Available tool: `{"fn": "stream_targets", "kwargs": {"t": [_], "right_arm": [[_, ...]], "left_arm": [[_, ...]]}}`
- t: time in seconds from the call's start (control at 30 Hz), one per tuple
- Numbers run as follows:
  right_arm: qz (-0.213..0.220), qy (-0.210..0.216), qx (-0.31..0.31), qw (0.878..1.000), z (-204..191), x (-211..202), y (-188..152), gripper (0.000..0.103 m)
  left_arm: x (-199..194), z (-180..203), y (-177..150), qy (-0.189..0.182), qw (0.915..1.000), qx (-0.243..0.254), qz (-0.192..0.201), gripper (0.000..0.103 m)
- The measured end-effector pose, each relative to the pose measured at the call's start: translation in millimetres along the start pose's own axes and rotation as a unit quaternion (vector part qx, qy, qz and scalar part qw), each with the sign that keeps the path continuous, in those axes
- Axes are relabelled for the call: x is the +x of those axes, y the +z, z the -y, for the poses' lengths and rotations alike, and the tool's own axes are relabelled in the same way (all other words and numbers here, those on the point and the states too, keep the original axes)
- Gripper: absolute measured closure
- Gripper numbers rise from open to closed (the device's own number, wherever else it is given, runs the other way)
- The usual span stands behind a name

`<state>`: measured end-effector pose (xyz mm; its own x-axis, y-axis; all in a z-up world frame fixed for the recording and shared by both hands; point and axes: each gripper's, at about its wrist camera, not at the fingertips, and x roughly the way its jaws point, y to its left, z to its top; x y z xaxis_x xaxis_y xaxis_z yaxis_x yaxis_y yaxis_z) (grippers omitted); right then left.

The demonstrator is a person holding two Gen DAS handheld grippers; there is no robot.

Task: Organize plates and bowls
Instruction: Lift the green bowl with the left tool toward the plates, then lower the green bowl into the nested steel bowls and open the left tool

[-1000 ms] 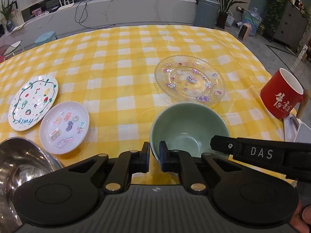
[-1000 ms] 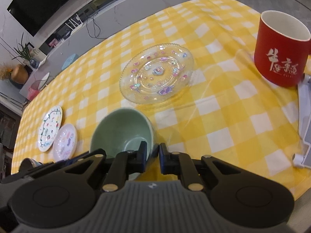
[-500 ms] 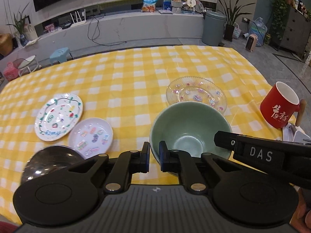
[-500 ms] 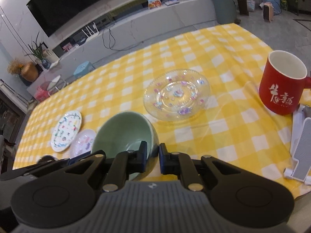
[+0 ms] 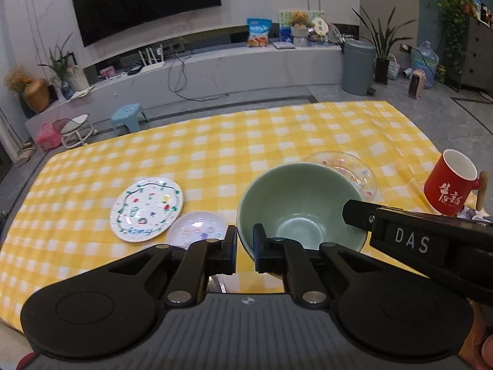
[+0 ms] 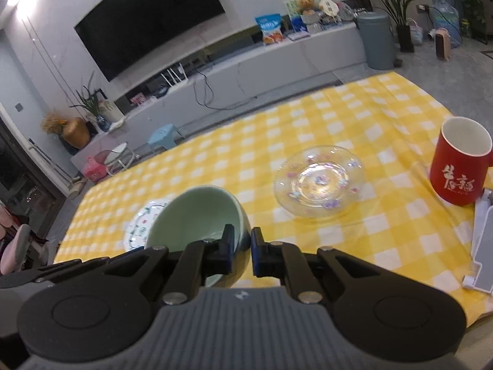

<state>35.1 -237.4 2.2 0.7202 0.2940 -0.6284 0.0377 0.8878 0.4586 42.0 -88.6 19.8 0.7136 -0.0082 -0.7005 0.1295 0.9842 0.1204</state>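
Note:
A pale green bowl (image 5: 292, 203) hangs above the yellow checked tablecloth (image 5: 246, 141), held by both grippers. My left gripper (image 5: 245, 246) is shut on its near rim. The right gripper (image 6: 243, 246) is shut on the bowl's (image 6: 197, 215) right rim, and its black body (image 5: 413, 243) shows across the left wrist view. A clear glass plate (image 6: 319, 182) with coloured dots lies on the cloth behind the bowl. To the left lie a white painted plate (image 5: 146, 209) and a smaller pale plate (image 5: 197, 231), partly hidden by my left fingers.
A red mug (image 6: 462, 169) stands at the right edge of the table, with a white stand (image 6: 483, 246) just in front of it. Beyond the far table edge are a blue stool (image 5: 128, 117), a grey bin (image 5: 357, 64) and a low TV bench.
Both grippers have risen with the green bowl in their grip, lifting it off the cloth. The views tilted up, bringing the room in and the steel bowl at lower left out of sight.

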Motion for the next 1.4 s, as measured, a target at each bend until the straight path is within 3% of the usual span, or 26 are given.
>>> {"fn": "stream_targets", "kwargs": {"t": [0.33,0.53,0.57,0.6,0.63,0.67,0.7,0.8,0.9,1.07,1.4], "right_arm": [[0.012,0.045,-0.023,0.999,-37,-16,-15,0.095],[-0.017,0.094,-0.005,0.995,-51,-9,-24,0.095],[-0.022,0.098,-0.007,0.995,-54,-7,-25,0.095],[-0.029,0.107,-0.009,0.994,-58,-5,-27,0.095],[-0.042,0.139,-0.002,0.989,-61,-2,-29,0.103],[-0.068,0.18,0.015,0.981,-64,2,-30,0.103],[-0.085,0.202,0.03,0.975,-68,5,-33,0.103],[-0.057,0.172,-0.006,0.983,-88,5,-38,0.103],[-0.075,0.157,0.009,0.985,-84,21,-40,0.103],[-0.092,0.14,0.021,0.986,-68,40,-41,0.103],[-0.09,0.113,-0.013,0.989,-65,46,-42,0.103]], "left_arm": [[-26,-40,-13,0.013,0.9993,-0.031,-0.014,0.091],[-26,-75,-26,0.004,0.9975,-0.057,-0.042,0.092],[-24,-79,-28,-0.003,0.9974,-0.056,-0.045,0.094],[-25,-82,-29,-0.034,0.997,-0.055,-0.042,0.101],[-26,-86,-31,-0.08,0.9938,-0.061,-0.047,0.103],[-27,-87,-31,-0.106,0.9907,-0.068,-0.05,0.101],[-27,-83,-30,-0.11,0.991,-0.058,-0.051,0.103],[-18,-74,-31,-0.104,0.9916,-0.052,-0.055,0.103],[0,-80,-35,-0.072,0.993,-0.068,-0.064,0.103],[4,-99,-41,-0.076,0.9913,-0.087,-0.064,0.103],[-1,-126,-45,-0.028,0.9924,-0.107,-0.054,0.102]]}}
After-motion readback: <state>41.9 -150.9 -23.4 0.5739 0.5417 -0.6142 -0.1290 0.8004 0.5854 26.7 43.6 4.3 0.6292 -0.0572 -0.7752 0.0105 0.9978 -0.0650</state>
